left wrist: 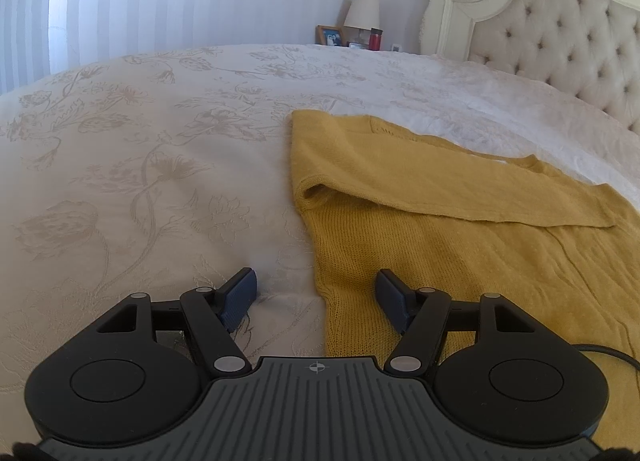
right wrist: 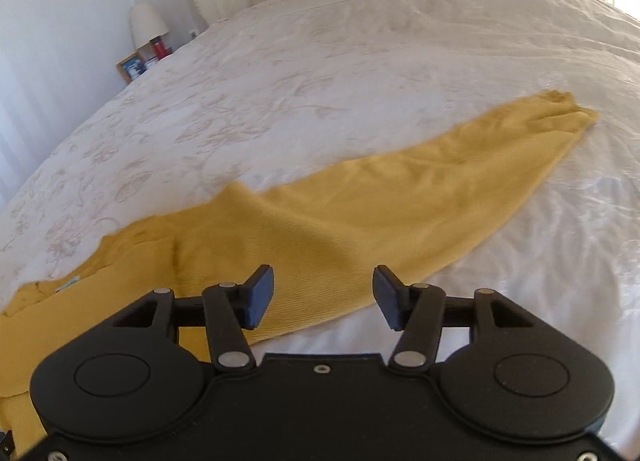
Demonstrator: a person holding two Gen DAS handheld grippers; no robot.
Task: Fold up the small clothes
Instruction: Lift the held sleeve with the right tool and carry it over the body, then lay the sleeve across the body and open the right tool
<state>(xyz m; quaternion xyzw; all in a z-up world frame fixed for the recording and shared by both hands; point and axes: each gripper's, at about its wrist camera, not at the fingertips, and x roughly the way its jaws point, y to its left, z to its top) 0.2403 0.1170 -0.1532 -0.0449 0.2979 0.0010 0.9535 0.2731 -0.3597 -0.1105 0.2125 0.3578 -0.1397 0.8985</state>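
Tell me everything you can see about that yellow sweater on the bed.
The mustard-yellow knit sweater lies flat on the white floral bedspread. In the left wrist view one sleeve is folded across the body; in the right wrist view the other sleeve stretches out toward its cuff. A small label shows near the neckline. Both hand-held grippers are open above it, not touching.

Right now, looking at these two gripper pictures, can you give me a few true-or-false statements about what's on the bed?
1. A mustard-yellow knit sweater lies on the bedspread. True.
2. The left gripper is clamped on the sweater. False: its jaws stand open, holding nothing.
3. One sleeve stretches out over the bedspread. True.
4. The right gripper is shut. False: it is open above the cloth.
5. The lamp beside the bed has a black shade. False: the shade is pale.
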